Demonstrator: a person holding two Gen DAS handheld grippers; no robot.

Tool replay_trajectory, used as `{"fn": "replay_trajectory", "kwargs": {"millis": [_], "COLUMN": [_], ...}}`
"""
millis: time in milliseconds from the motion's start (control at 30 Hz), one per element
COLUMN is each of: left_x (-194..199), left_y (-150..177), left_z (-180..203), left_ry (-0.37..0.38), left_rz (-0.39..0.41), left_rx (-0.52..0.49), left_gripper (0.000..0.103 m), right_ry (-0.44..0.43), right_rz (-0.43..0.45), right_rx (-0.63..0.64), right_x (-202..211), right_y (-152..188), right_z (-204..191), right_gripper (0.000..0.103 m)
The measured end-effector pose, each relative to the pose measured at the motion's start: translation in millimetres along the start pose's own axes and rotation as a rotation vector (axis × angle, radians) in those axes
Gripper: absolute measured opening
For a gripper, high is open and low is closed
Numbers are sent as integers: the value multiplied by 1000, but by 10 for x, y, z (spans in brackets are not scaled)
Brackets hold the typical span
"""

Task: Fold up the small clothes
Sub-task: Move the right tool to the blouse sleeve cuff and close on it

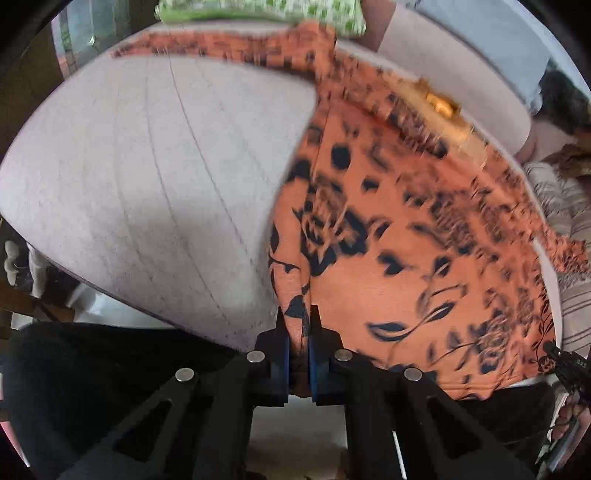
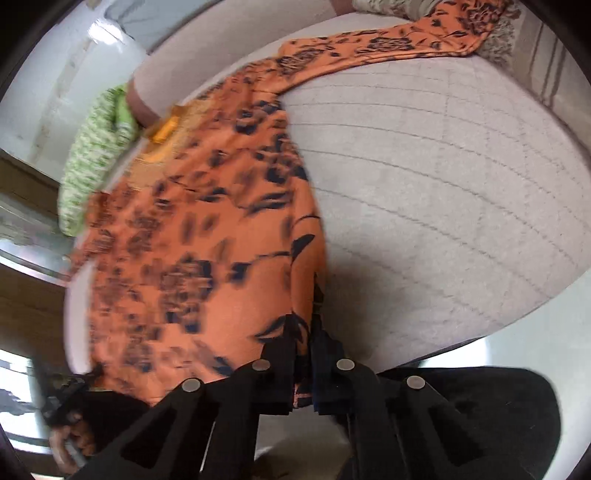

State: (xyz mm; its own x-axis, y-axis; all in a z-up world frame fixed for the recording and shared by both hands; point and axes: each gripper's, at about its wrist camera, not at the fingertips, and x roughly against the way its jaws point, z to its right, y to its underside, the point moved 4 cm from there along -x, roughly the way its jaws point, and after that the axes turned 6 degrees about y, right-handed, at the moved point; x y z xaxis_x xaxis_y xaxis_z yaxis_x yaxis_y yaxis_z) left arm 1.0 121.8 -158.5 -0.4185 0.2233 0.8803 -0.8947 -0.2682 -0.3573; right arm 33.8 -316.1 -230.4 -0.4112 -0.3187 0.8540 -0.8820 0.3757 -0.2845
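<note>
An orange top with a black floral print lies spread on a pale quilted bed, one sleeve stretched toward the far edge. My left gripper is shut on its near hem corner. In the right wrist view the same top fills the left half, with a sleeve reaching to the upper right. My right gripper is shut on the hem at the other corner. The right gripper shows small at the far right of the left wrist view. The yellow neck label faces up.
A green-patterned folded cloth lies at the far edge of the bed and shows in the right wrist view. A striped fabric sits at the right. The bed has bare surface beside the top. A white wall stands beyond.
</note>
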Motion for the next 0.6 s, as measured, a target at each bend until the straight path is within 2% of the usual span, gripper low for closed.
{"fn": "replay_trajectory", "kwargs": {"millis": [67,167,233,300,333,367,400,433,500,533,600], "left_x": [312,598,436,187,70,70,107,188,405,577,724], "left_y": [-29,-6,43,61,58,44,26,-15,-131,-234,-372], "left_z": [75,71,-23,-78,-152,-155,-144,-108,-12,85,205], "left_ry": [16,-6,-57,-103,-115,-117,-127,-139,-173,-178,-165], "left_rz": [73,135,89,2,-36,-41,-36,-8,67,136,223], "left_rx": [-5,0,14,11,42,51,49,38,1,-23,-50], "left_gripper": [8,8,8,10,11,13,19,25,59,64,74], "right_ry": [-54,-60,-46,49,79,104,123,141,170,185,206], "right_rz": [47,110,97,14,-44,-82,-99,-77,-14,28,119], "right_rx": [9,52,45,65,45,30,33,44,58,60,69], "right_x": [239,585,590,295,106,-3,-60,-36,93,186,405], "right_y": [-10,31,85,151,204,245,275,269,196,116,-76], "right_z": [-139,-275,-236,-121,-34,20,41,38,10,-17,-106], "right_gripper": [5,5,5,9,10,10,10,16,22,25,35]}}
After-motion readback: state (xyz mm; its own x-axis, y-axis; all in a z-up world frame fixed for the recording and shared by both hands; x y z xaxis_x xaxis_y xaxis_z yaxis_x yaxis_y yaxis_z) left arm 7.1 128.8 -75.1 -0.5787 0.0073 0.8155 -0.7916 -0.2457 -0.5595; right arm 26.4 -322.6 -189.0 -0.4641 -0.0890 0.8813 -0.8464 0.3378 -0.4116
